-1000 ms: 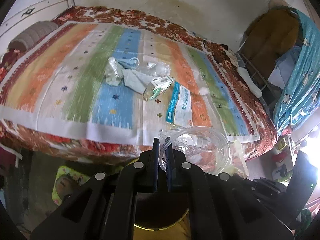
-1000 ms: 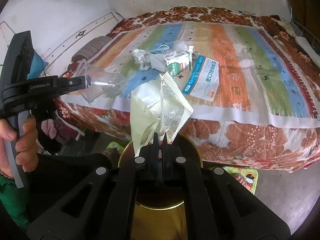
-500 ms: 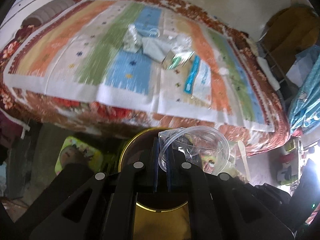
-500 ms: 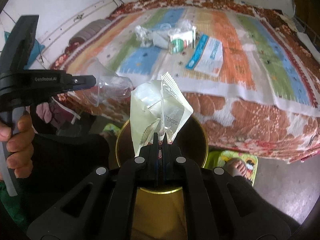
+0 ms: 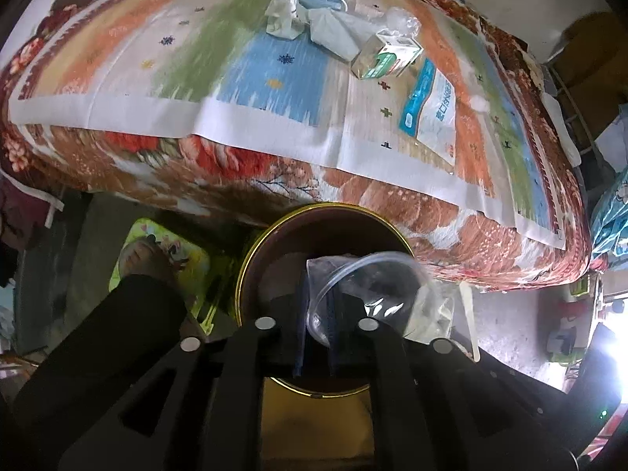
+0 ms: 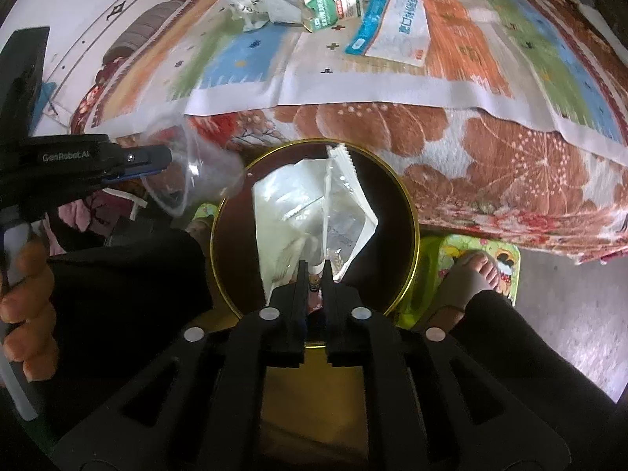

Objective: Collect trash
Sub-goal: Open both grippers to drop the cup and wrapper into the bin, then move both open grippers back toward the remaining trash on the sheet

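Left tool [image 5: 317, 316] is clamped on the rim of a clear plastic cup [image 5: 365, 294], hanging over the gold-rimmed bin [image 5: 251, 251] w/ the right tool [image 6: 313, 274] pinching a white wrapper [image 6: 310, 212] right above the same bin. Carton [image 5: 386, 57], blue packet [image 5: 431, 112] and prob some crumpled plastic [image 5: 282, 11] sit on the bed [image 5: 176, 66]

We see the bin's [image 6: 408, 212] mouth open but crowded by the white wrapper [image 6: 314, 212] and clear cup [image 5: 365, 290]; the bed's [image 5: 243, 184] edge overhangs just behind; our legs [image 6: 129, 274] flank it.
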Tool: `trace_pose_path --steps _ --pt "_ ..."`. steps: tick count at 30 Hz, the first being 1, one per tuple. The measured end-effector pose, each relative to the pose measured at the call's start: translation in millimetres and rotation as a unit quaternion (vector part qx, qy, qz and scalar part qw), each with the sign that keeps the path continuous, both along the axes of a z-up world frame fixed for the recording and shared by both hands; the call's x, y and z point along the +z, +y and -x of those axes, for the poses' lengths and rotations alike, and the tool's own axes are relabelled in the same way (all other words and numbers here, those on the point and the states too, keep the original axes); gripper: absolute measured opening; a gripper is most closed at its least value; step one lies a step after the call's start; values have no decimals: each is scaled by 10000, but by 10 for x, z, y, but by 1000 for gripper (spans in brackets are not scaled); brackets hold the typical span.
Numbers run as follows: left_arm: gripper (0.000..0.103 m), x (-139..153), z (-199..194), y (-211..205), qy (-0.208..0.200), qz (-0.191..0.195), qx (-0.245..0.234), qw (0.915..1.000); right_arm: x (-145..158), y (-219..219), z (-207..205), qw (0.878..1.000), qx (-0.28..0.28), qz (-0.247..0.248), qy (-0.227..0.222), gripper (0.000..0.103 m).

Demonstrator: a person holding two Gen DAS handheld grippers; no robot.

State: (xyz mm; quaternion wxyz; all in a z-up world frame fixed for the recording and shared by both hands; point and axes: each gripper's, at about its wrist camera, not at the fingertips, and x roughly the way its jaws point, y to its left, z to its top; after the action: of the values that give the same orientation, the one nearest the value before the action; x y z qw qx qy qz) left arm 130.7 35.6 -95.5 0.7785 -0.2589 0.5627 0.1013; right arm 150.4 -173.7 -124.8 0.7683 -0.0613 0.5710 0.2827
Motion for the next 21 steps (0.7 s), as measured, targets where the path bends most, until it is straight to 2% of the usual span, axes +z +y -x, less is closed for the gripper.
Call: trace_pose_path --steps 1,2,3,4,8,15,21 --pt "29 3 -7 -1 -10 43 5 10000 -4 -2 -7 10000 -6 -8 20 14" --pt "42 11 -5 12 -54 88 28 9999 -12 -3 -13 10000 -23 -15 36 18" --pt "47 23 -8 17 -82 91 49 9999 -10 -3 -15 10000 -27 -17 43 19" --pt "47 29 -6 27 -107 104 68 9999 -11 -4 -16 10000 -30 -28 49 19" --pt "55 43 -4 62 -162 215 144 9995 7 -4 -26 9999 -27 -141 33 32" --pt "61 89 -20 105 -271 217 221 9992 102 -17 -62 9993 -52 -355 -54 42" --pt "65 112 -97 274 -355 557 416 9969 256 -31 -152 9978 -111 -616 -237 52"
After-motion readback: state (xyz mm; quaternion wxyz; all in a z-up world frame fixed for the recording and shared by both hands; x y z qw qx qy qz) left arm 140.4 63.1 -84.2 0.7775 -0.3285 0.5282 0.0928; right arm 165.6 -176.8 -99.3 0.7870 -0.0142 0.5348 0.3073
